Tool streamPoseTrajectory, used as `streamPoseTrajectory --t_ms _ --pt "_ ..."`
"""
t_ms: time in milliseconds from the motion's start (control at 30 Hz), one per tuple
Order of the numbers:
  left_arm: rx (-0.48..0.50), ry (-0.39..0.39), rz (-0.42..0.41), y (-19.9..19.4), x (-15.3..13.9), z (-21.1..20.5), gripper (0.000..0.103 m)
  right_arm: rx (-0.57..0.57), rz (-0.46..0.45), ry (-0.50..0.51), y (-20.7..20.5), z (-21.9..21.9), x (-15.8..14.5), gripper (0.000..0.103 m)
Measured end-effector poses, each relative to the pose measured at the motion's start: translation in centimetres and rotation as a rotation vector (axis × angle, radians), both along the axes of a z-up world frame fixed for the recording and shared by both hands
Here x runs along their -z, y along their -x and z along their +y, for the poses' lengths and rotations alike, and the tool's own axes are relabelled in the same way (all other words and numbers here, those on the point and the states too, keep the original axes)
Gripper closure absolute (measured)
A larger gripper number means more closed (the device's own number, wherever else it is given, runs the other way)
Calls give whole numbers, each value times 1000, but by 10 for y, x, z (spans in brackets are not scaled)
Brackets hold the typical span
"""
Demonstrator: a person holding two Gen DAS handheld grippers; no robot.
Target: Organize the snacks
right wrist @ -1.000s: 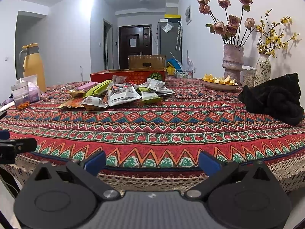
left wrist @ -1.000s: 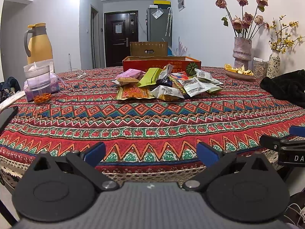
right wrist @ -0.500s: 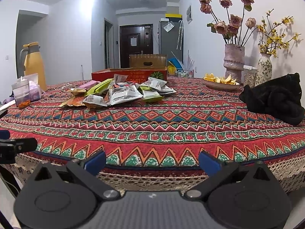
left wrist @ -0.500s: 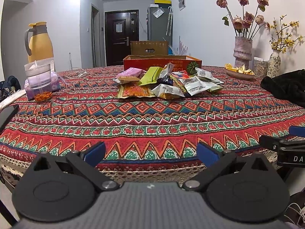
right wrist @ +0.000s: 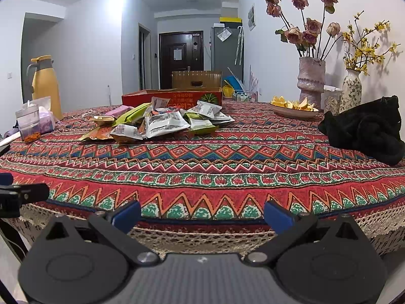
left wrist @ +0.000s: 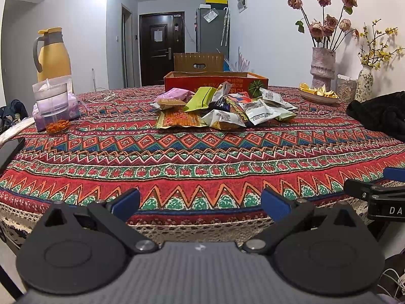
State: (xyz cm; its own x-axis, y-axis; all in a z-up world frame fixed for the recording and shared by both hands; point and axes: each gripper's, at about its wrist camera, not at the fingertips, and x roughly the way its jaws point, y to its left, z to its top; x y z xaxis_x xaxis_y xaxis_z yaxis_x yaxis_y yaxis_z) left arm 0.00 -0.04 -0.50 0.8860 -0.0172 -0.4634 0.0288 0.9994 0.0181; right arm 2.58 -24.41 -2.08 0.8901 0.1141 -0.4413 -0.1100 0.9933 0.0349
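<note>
A pile of snack packets [left wrist: 222,109] lies in the middle of the patterned tablecloth, also in the right wrist view [right wrist: 157,124]. Behind it stands an open red cardboard box [left wrist: 215,82], also in the right wrist view [right wrist: 172,97]. My left gripper [left wrist: 200,204] is open and empty, hovering at the table's near edge. My right gripper [right wrist: 202,214] is open and empty at the same edge, to the right of the left one. Both are far short of the snacks.
A yellow jug [left wrist: 52,53], a tissue pack and a clear cup [left wrist: 54,111] stand at the left. A fruit dish [right wrist: 293,109], two flower vases [right wrist: 311,83] and a black cloth bundle [right wrist: 367,131] are at the right. A phone [left wrist: 10,149] lies at the left edge.
Both grippers have drifted slightly, with the view rising a little. The jaws stay open and nothing on the table has moved.
</note>
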Motion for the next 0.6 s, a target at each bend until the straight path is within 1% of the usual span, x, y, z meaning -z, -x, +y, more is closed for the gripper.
streamPoseTrajectory --t_ms 367,600 --pt "-1 -3 2 -1 -2 1 0 -11 -5 2 -2 3 -4 0" --pt "-4 -16 -10 -5 -12 2 0 -21 -17 -9 -7 8 -14 0"
